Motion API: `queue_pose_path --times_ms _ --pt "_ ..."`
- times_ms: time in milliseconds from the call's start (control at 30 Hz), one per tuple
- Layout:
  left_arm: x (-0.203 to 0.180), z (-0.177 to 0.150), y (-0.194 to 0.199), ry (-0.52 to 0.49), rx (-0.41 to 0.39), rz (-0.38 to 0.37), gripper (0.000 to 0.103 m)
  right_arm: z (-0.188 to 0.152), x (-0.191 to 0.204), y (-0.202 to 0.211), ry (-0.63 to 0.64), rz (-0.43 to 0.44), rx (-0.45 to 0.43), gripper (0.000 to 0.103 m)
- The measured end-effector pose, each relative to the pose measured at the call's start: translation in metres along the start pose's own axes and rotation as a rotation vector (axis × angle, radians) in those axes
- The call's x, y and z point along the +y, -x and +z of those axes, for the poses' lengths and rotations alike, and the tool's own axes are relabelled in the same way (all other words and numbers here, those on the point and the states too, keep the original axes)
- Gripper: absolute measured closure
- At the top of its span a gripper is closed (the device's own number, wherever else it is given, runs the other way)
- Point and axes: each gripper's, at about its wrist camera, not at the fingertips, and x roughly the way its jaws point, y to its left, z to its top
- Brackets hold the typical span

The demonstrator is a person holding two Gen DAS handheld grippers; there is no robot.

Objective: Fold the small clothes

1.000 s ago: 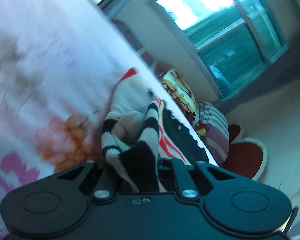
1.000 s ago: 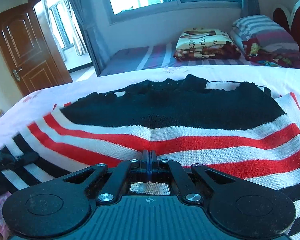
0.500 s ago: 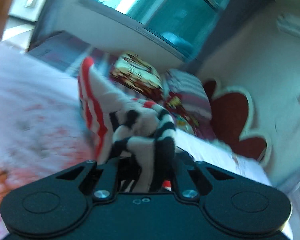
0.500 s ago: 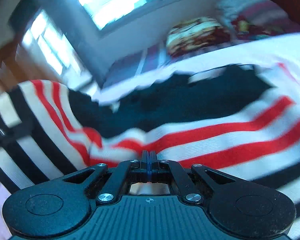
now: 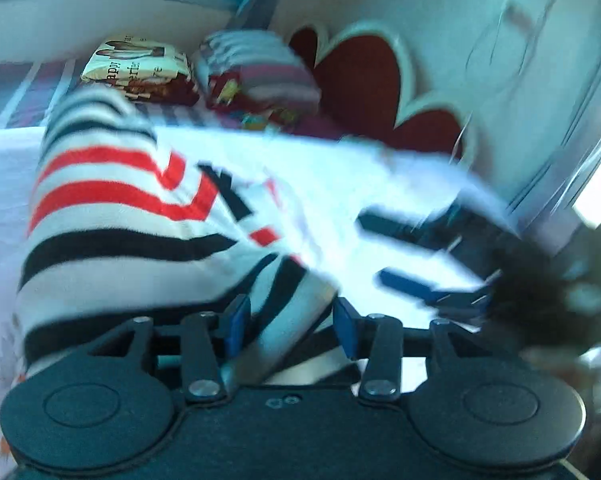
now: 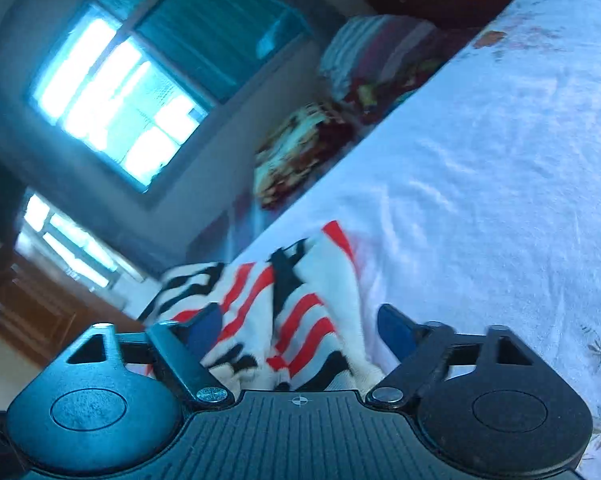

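Both claws spread: left gripper [image 5: 290,322] and right gripper [image 6: 300,332] each straddle the striped sweater [image 6: 284,304] bunched lower-center on the white floral bedsheet [image 6: 480,168], with pillows [image 5: 256,68] and red headboard [image 5: 364,76] upper frame.

R gripper [image 6: 298,326] fingers spread wide, striped sweater [image 6: 284,312] bunched btwn them, not clamped. Sweater: red/black/white stripes, lying on white bed sheet [image 6: 480,168]. View tilted. Window [image 6: 140,76] upper left, wooden door [image 6: 32,312] lower left, pillows [image 6: 364,68] at bed's far edge, blurry.
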Motion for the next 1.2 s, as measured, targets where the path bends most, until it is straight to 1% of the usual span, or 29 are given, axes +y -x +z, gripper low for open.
queue_pose_path --times_ms 33,67,100,167,200,233,300,333,367,400,433,467,500,533,567,600,633,700,767,800,833,900,933,1000,1033,1100,1133,1167,1200 --pt "0.008 0.000 0.018 0.020 -0.030 -0.022 0.050 -0.001 0.003 0.000 0.005 0.013 0.016 0.027" --pt "0.019 0.001 0.035 0.036 -0.080 -0.017 0.038 -0.003 0.005 -0.002 0.000 0.034 0.037 0.027" --pt "0.032 0.001 0.054 0.049 -0.137 0.026 0.033 -0.005 0.006 -0.006 -0.013 0.057 0.064 0.027" --pt "0.055 0.004 0.071 0.058 -0.184 0.117 0.033 -0.008 0.010 -0.021 -0.037 0.082 0.120 0.027" --pt "0.071 0.007 0.074 0.077 -0.184 0.152 0.034 -0.009 0.009 -0.029 -0.052 0.090 0.142 0.027" --pt "0.086 0.007 0.072 0.106 -0.165 0.179 0.035 -0.011 0.006 -0.037 -0.073 0.106 0.169 0.027" --pt "0.113 0.007 0.061 0.169 -0.130 0.193 0.037 -0.017 0.002 -0.051 -0.114 0.116 0.218 0.027" --pt "0.124 0.006 0.054 0.203 -0.100 0.197 0.045 -0.020 0.001 -0.058 -0.124 0.121 0.236 0.027" --pt "0.130 0.003 0.049 0.224 -0.083 0.183 0.047 -0.022 0.002 -0.064 -0.125 0.126 0.251 0.027" --pt "0.134 -0.002 0.046 0.241 -0.078 0.169 0.047 -0.023 0.001 -0.068 -0.122 0.125 0.259 0.027" --pt "0.138 -0.001 0.042 0.261 -0.076 0.168 0.043 -0.024 0.002 -0.073 -0.113 0.126 0.267 0.027" --pt "0.141 -0.006 0.039 0.284 -0.078 0.164 0.041 -0.023 0.005 -0.076 -0.102 0.124 0.277 0.027" --pt "0.143 -0.008 0.039 0.297 -0.077 0.164 0.040 -0.023 0.008 -0.079 -0.079 0.111 0.282 0.027" --pt "0.144 -0.009 0.035 0.298 -0.070 0.186 0.036 -0.022 0.014 -0.081 -0.041 0.095 0.281 0.031" --pt "0.146 -0.009 0.032 0.295 -0.065 0.203 0.035 -0.022 0.022 -0.082 0.013 0.084 0.281 0.038" --pt "0.148 -0.014 0.034 0.294 -0.060 0.203 0.035 -0.022 0.030 -0.084 0.070 0.061 0.288 0.045" --pt "0.149 -0.014 0.035 0.301 -0.058 0.199 0.034 -0.025 0.038 -0.087 0.127 0.032 0.293 0.046" --pt "0.152 -0.012 0.045 0.303 -0.075 0.197 0.036 -0.030 0.050 -0.092 0.211 0.010 0.314 0.046" --pt "0.156 -0.011 0.053 0.309 -0.116 0.188 0.036 -0.034 0.054 -0.095 0.242 0.004 0.321 0.046" --pt "0.160 -0.008 0.051 0.322 -0.122 0.179 0.036 -0.034 0.055 -0.096 0.254 0.000 0.318 0.050" --pt "0.163 -0.006 0.049 0.333 -0.122 0.176 0.035 -0.036 0.057 -0.095 0.282 -0.004 0.306 0.069" --pt "0.163 -0.003 0.042 0.316 -0.111 0.182 0.034 -0.041 0.068 -0.091 0.391 -0.029 0.277 0.075" --pt "0.160 0.000 0.040 0.307 -0.105 0.184 0.036 -0.043 0.074 -0.089 0.454 -0.045 0.250 0.077" --pt "0.150 0.007 0.038 0.276 -0.105 0.175 0.041 -0.048 0.088 -0.073 0.598 -0.087 0.161 0.077" --pt "0.145 0.009 0.036 0.254 -0.108 0.173 0.044 -0.049 0.093 -0.068 0.640 -0.096 0.117 0.077" --pt "0.132 0.012 0.029 0.212 -0.097 0.178 0.044 -0.047 0.093 -0.048 0.662 -0.088 0.052 0.077" --pt "0.128 0.013 0.023 0.197 -0.085 0.174 0.043 -0.049 0.090 -0.042 0.672 -0.104 0.031 0.077" --pt "0.124 0.012 0.016 0.190 -0.067 0.166 0.042 -0.053 0.086 -0.039 0.693 -0.133 0.021 0.077" --pt "0.119 0.012 0.007 0.175 -0.034 0.182 0.040 -0.059 0.079 -0.041 0.701 -0.163 0.032 0.077"
